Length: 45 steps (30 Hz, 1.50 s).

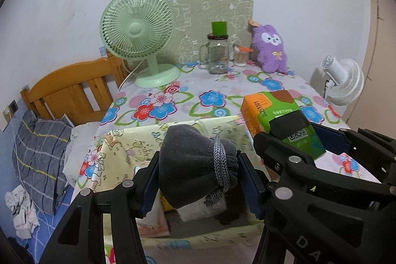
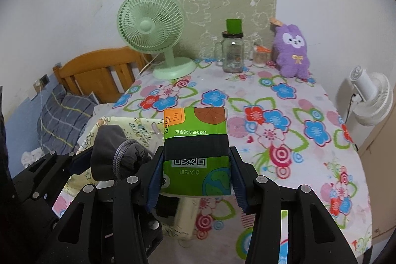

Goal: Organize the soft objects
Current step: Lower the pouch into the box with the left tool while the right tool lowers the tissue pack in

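My left gripper (image 1: pixel 198 166) is shut on a dark grey fleece drawstring pouch (image 1: pixel 188 152) tied with a grey cord. It hangs over an open fabric box (image 1: pixel 138 140) with a pale yellow cartoon print, at the table's near left corner. My right gripper (image 2: pixel 196 156) is shut on a green and orange soft tissue pack (image 2: pixel 195 123), held above the flowered tablecloth just right of the box (image 2: pixel 128 125). Each view shows the other gripper alongside. A purple plush toy (image 2: pixel 293 51) sits upright at the table's far right, against the wall.
A green desk fan (image 1: pixel 137 29) stands at the far left of the table, with a glass jar (image 1: pixel 217 56) under a green cap beside it. A white fan (image 2: pixel 371 95) stands off the right edge. A wooden headboard (image 1: pixel 71 88) and pillow (image 1: pixel 42 155) lie left.
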{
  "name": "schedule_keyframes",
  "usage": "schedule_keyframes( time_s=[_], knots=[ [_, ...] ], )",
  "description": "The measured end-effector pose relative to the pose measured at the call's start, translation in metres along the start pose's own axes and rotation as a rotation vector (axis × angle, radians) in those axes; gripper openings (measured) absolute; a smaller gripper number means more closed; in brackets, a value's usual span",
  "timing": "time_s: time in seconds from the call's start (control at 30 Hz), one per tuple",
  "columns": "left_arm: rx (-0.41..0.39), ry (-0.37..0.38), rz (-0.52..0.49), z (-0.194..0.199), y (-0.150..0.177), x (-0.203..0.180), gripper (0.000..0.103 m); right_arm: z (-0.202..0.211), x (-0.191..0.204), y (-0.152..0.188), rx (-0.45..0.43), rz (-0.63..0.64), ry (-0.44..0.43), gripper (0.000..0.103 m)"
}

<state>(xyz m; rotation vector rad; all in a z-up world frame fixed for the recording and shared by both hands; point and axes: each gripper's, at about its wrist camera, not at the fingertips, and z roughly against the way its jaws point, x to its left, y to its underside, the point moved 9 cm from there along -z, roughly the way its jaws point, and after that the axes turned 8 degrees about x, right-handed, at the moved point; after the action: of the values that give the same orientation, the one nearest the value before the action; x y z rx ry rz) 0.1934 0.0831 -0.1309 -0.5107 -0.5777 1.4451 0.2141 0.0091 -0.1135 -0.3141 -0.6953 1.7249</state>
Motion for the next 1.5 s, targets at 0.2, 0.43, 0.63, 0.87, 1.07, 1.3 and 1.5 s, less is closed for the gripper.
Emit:
schedule_keyframes(
  time_s=[0.2,0.43,0.63,0.87,1.07,1.3,1.5],
  knots=[
    [0.026,-0.013,0.016,-0.014,0.002,0.016,0.061,-0.018,0.014,-0.004,0.026,0.024,-0.015,0.052],
    [0.054,-0.031,0.034,-0.029,0.002,0.034,0.062,-0.030,0.027,-0.007,0.043,0.043,-0.026,0.052],
    [0.067,-0.050,0.042,-0.039,0.003,0.047,0.062,-0.040,0.035,-0.008,0.058,0.054,-0.035,0.052],
    [0.089,-0.075,0.057,-0.044,0.009,0.058,0.075,-0.048,0.045,-0.006,0.077,0.074,-0.046,0.052],
    [0.084,-0.067,0.069,-0.036,0.019,0.059,0.085,-0.051,0.052,-0.001,0.091,0.079,-0.059,0.052],
    [0.085,-0.069,0.074,-0.026,0.030,0.058,0.087,-0.047,0.058,0.008,0.090,0.097,-0.061,0.053],
    [0.074,-0.071,0.069,-0.016,0.037,0.057,0.091,-0.040,0.066,0.013,0.071,0.142,-0.061,0.057]
  ],
)
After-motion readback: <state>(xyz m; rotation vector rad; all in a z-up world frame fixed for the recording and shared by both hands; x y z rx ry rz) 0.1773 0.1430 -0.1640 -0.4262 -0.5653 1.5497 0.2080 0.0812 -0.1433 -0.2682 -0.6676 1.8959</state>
